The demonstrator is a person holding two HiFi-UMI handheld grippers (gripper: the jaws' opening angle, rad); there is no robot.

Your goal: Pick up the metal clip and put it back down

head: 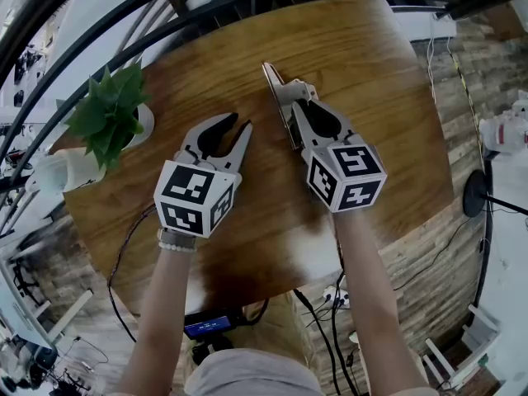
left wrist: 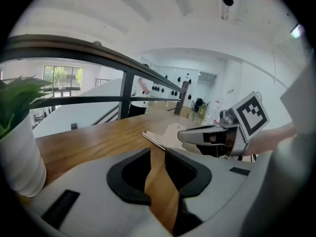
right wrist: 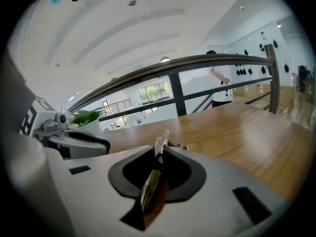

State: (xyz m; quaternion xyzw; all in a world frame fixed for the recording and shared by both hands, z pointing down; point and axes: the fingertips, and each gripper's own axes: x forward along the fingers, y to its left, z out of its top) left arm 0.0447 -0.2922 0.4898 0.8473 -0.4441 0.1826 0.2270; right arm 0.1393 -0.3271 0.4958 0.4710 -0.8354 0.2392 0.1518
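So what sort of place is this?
Probably a mezzanine in a bright office or workshop: a brown wooden table beside a black metal railing, a green plant in a white pot.

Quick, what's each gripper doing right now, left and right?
Left gripper: open, nothing between its jaws.
Right gripper: closed, holding the metal clip.

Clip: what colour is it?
Silvery grey metal. The clip shows best in the head view.
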